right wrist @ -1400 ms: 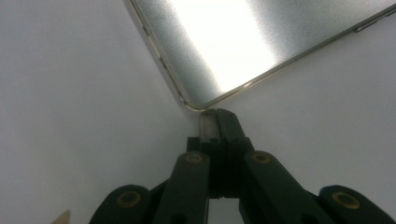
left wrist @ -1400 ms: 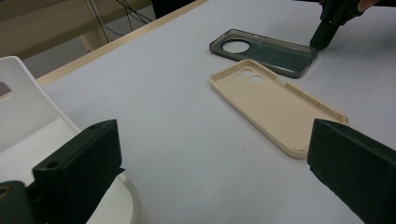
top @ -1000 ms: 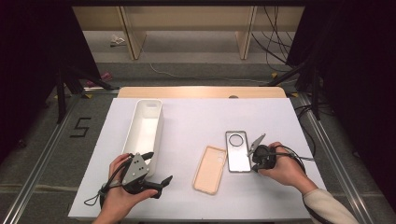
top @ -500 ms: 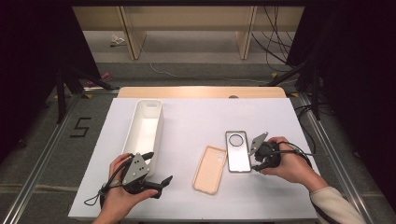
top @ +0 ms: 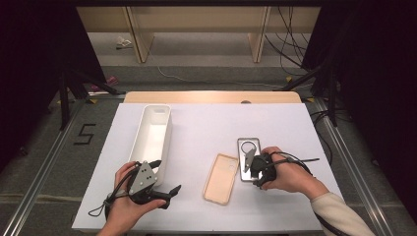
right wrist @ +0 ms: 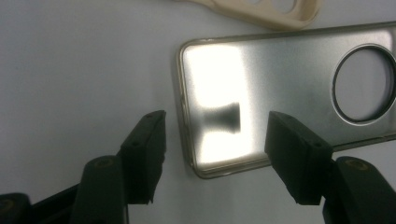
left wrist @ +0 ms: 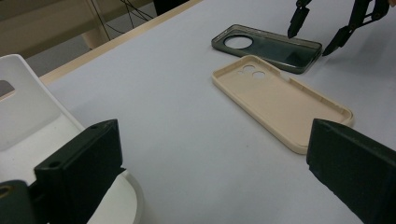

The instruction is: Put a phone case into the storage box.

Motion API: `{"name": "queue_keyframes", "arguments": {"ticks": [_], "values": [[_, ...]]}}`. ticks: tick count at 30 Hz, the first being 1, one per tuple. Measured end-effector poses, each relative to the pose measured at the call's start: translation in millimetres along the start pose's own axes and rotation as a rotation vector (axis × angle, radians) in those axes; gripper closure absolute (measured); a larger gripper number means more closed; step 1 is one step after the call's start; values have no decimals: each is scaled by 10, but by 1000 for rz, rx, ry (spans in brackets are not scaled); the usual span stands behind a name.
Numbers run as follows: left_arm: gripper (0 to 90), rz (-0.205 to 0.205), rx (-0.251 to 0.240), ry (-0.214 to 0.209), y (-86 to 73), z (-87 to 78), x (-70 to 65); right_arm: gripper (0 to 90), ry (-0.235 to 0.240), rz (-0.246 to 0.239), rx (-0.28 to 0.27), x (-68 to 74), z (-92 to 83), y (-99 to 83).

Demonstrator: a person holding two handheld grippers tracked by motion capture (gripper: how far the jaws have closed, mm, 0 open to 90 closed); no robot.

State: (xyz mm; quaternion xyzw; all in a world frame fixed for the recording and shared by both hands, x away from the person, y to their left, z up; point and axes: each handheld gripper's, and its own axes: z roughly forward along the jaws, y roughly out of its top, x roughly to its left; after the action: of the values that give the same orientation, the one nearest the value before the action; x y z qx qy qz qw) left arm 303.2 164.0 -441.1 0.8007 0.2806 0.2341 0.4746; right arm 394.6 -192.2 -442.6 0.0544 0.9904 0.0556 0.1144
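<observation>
A dark translucent phone case (top: 244, 147) with a round camera hole lies on the white table (top: 221, 123). A beige phone case (top: 221, 178) lies beside it on the left. My right gripper (top: 248, 169) hovers over the dark case's near end. In the right gripper view this gripper (right wrist: 215, 135) is open. Its jaws have just been opening, and they straddle a corner of the dark case (right wrist: 280, 79) without pressing on it. My left gripper (top: 165, 176) rests open at the near end of a white bin (top: 156, 132). The left gripper view shows this gripper (left wrist: 215, 135) facing the beige case (left wrist: 280, 100).
The long white bin (left wrist: 28, 107) stands empty at the table's left. In the left gripper view the right gripper (left wrist: 317, 32) points down at the dark case (left wrist: 268, 46). Bare tabletop lies at the back and middle. Cables and dark stands ring the table.
My right hand has slid left over the near end of the dark case, and its jaws have gone from shut to open. The left hand has stayed still.
</observation>
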Motion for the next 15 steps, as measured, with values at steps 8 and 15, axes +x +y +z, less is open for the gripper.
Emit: {"name": "queue_keyframes", "arguments": {"ticks": [8,15], "values": [[28,1,-1,0,-4,12,4,451,19,-31,41,27,67,74],[28,8,2,-1,-6,33,17,454,17,-35,46,8,86,80]]}}
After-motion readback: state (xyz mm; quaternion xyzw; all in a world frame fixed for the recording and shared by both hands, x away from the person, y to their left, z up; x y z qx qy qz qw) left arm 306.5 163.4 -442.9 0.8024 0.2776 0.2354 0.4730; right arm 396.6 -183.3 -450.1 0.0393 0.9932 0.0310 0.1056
